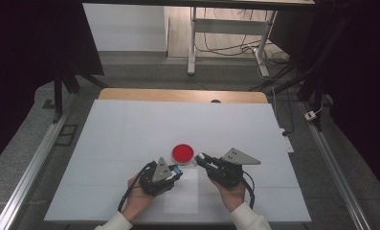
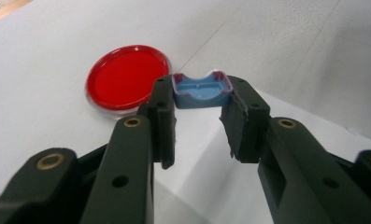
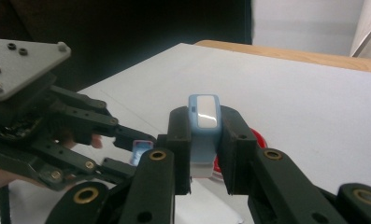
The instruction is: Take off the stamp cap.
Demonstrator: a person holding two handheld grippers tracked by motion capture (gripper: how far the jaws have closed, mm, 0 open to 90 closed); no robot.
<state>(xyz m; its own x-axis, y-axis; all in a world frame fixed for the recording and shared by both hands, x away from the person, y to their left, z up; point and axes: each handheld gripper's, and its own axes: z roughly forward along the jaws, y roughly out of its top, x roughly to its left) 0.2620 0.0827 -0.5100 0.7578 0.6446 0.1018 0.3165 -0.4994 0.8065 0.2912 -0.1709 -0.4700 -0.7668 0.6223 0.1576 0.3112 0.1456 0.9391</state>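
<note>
Blue cap [image 2: 201, 91] — red-edged — and blue-white case [image 3: 203, 128] sit clamped between fingers.

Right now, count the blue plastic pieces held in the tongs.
2: a small blue cap clamped in the left tongs, and a blue-and-white body clamped in the right tongs, both near the red dish.

White-covered table [image 1: 130, 134], red round dish [image 1: 183, 152] on it, near front edge

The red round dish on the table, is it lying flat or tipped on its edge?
Flat. The red round dish rests with its full base on the white table, its round face up, in front of the left gripper, apart from the jaws.
</note>
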